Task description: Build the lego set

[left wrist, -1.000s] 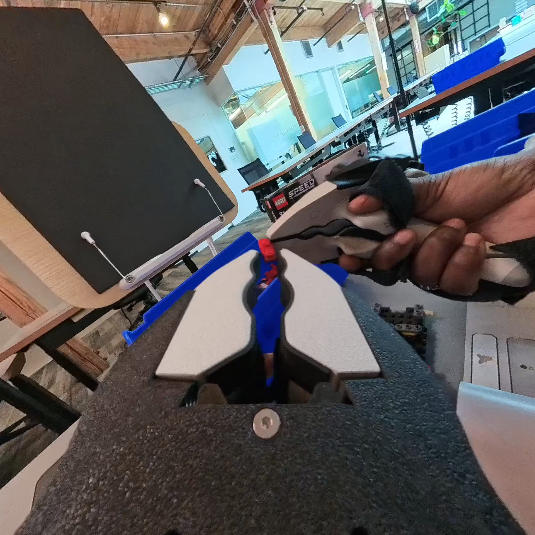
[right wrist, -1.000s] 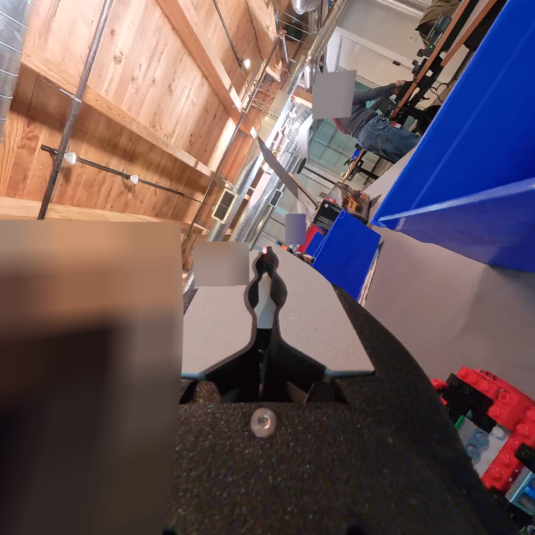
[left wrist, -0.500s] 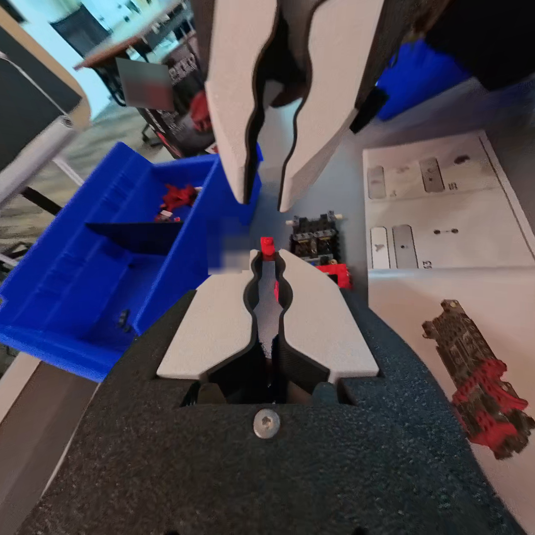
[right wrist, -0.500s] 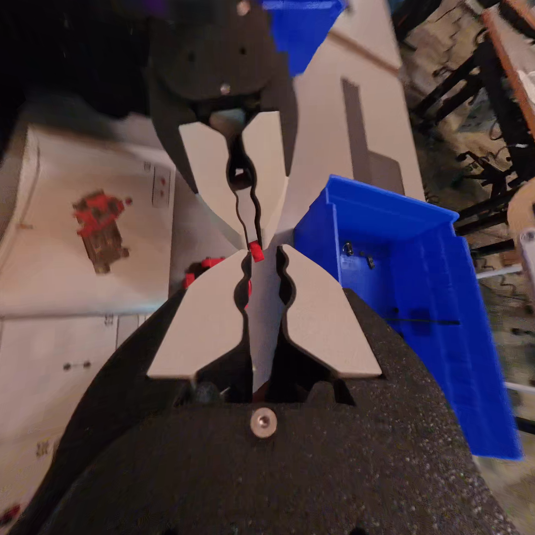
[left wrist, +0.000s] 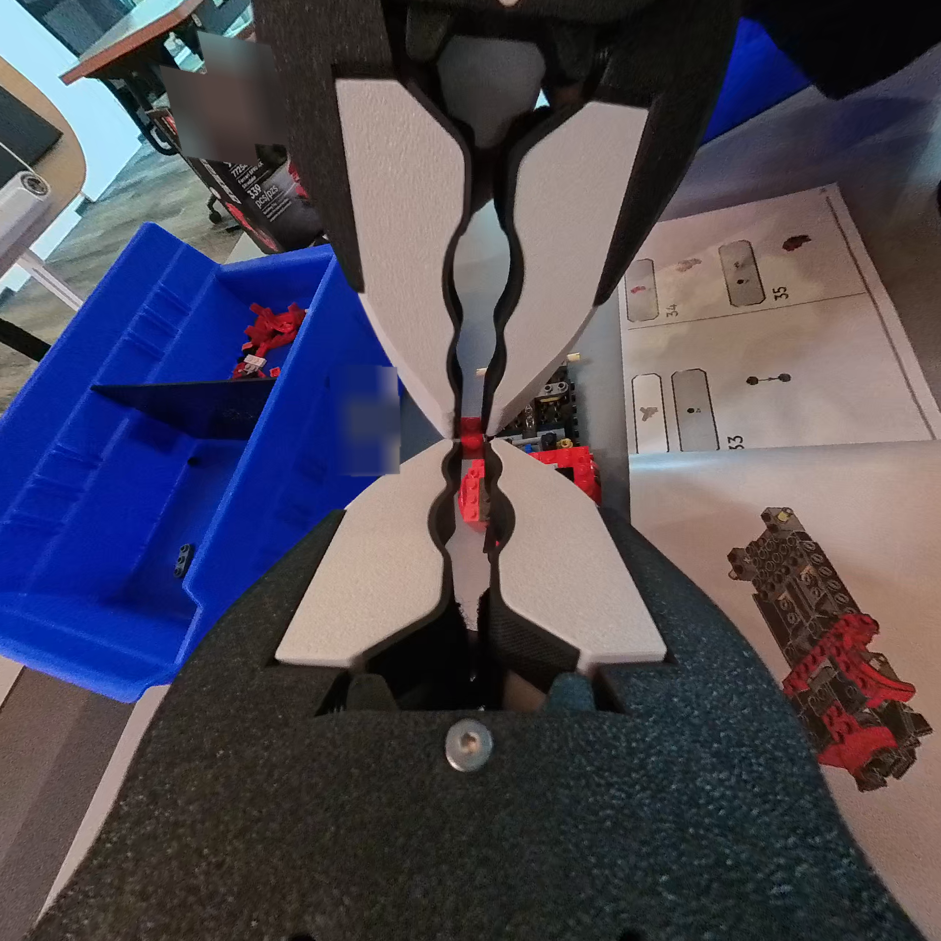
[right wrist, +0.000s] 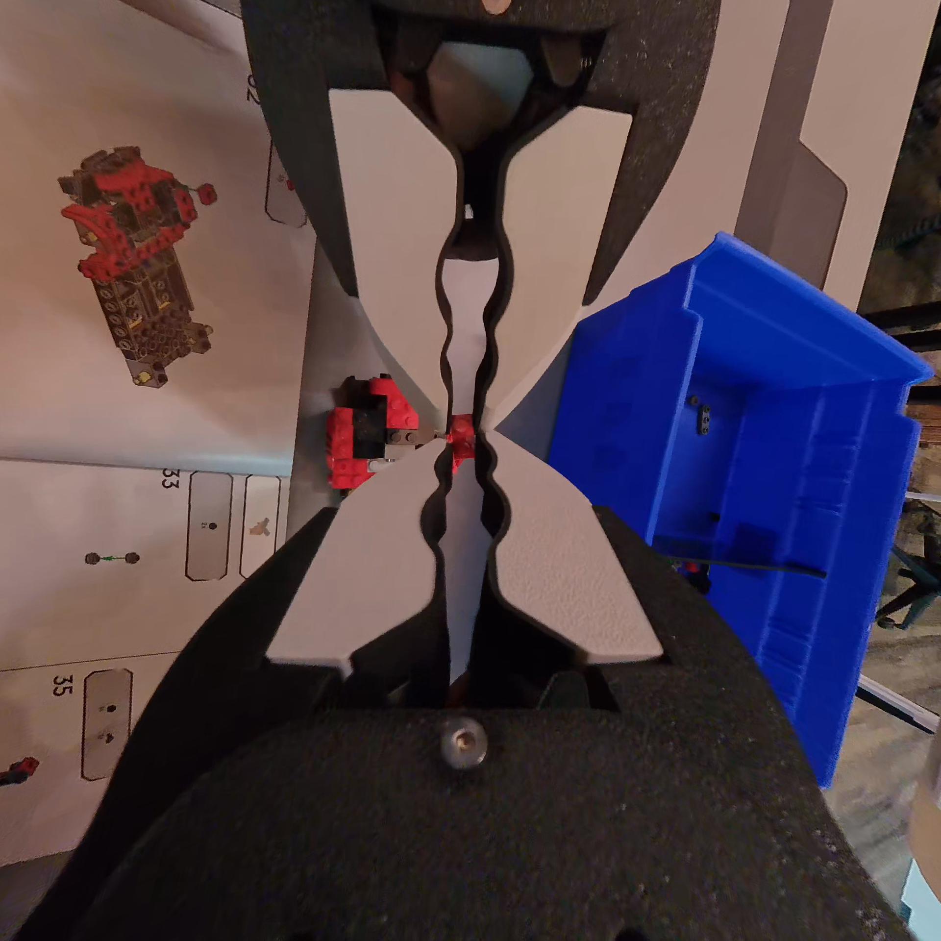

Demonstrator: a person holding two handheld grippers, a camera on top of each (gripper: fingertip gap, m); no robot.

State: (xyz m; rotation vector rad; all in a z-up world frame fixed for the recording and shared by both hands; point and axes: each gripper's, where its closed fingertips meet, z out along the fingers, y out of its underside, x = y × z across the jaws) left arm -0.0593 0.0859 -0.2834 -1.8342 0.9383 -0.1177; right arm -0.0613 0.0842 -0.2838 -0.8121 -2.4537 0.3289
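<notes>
**Two grippers meet tip to tip on one red piece**

Jaws of both grippers are nearly together and pinch the same small red lego piece [left wrist: 471, 434] from opposite ends: the left gripper [left wrist: 469, 444] from below in its own view, the right gripper [right wrist: 461, 444] facing it. This piece is held in the air above the partly built red and black model [right wrist: 366, 438] on the grey table [left wrist: 608, 346]. An open instruction booklet [left wrist: 774, 356] lies beside the model. On the other side stands a blue bin [left wrist: 127, 499] with loose red parts [left wrist: 272, 326].
</notes>
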